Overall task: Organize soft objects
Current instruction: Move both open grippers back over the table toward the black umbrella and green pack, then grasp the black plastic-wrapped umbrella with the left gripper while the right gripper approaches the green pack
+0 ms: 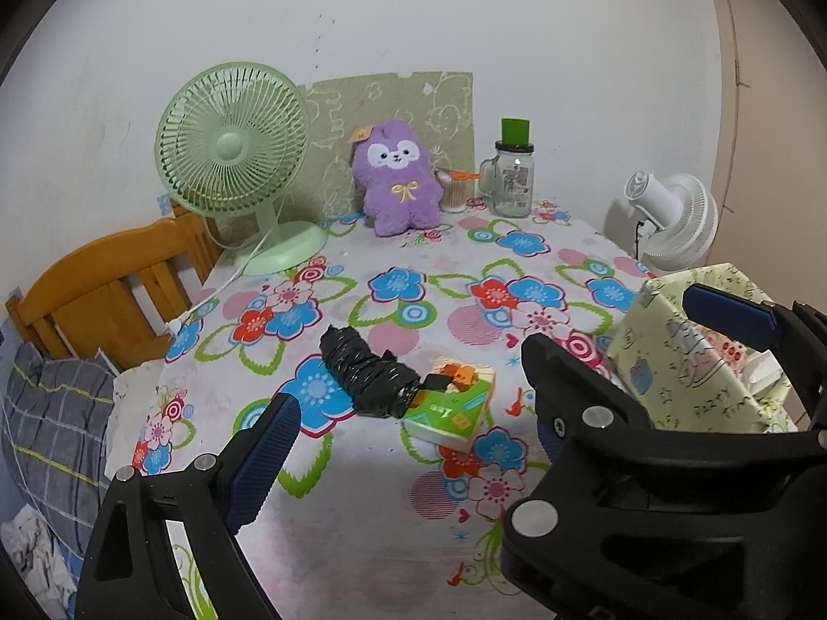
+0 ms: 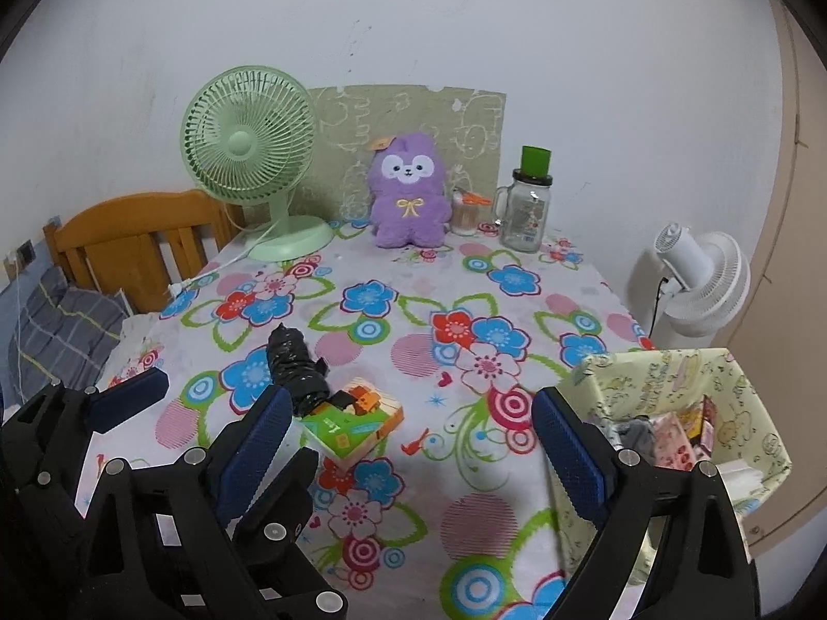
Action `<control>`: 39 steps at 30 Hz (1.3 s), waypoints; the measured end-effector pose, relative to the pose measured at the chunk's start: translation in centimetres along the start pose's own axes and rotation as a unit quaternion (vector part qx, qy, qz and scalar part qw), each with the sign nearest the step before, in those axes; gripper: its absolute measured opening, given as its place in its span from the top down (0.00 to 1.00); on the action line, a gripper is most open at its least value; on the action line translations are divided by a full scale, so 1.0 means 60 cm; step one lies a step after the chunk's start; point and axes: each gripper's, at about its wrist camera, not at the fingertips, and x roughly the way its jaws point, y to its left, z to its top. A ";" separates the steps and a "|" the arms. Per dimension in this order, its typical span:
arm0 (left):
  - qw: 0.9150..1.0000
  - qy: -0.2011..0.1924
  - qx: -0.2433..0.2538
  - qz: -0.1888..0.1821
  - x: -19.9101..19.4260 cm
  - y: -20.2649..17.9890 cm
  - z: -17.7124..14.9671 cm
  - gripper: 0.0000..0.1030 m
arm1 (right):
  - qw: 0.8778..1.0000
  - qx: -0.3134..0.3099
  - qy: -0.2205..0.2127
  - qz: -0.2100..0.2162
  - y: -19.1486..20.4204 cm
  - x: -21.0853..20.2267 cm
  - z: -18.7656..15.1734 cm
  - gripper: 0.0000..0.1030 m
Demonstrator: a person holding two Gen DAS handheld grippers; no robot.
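I hold both tongs over the near part of a table [image 2: 517, 542] covered with a flowered cloth. My right tongs [image 2: 408, 444] stand wide open with nothing between the blue pads; their right pad sits just beside the near wall of a pale yellow fabric bin [image 2: 667, 367] at the table's right edge. Inside the bin I can make out a pink packet, something grey and some white paper, but not clearly what they are. My left tongs [image 1: 413, 439] are also spread open and empty, and they show again at the lower left of the right view.

Ahead of both tongs, near the middle of the cloth, lies a black crinkled bundle [image 1: 364, 374], rolled like a bag. Its near end touches a green tissue pack [image 1: 449, 405] that lies flat, with small orange and black bits resting on its top. Neither tong touches them.

At the far edge a purple plush toy [image 2: 408, 194] sits upright against a drawn-on board leaning on the wall. A green desk fan [image 2: 248, 155] stands to its left, a glass jar with a green cap [image 2: 524, 212] to its right. A white fan [image 2: 698, 279] stands beyond the table's right side, and a wooden bed frame [image 1: 98, 294] lies to the left.
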 end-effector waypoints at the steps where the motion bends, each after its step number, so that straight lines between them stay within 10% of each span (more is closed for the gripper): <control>1: 1.000 0.002 0.000 0.001 0.004 0.003 -0.001 0.08 | 1.000 -0.001 0.003 0.003 0.003 0.006 0.000 0.07; 39: 0.994 0.107 -0.020 0.022 0.160 0.071 -0.028 0.03 | 0.994 -0.005 0.105 0.042 0.046 0.193 -0.020 0.07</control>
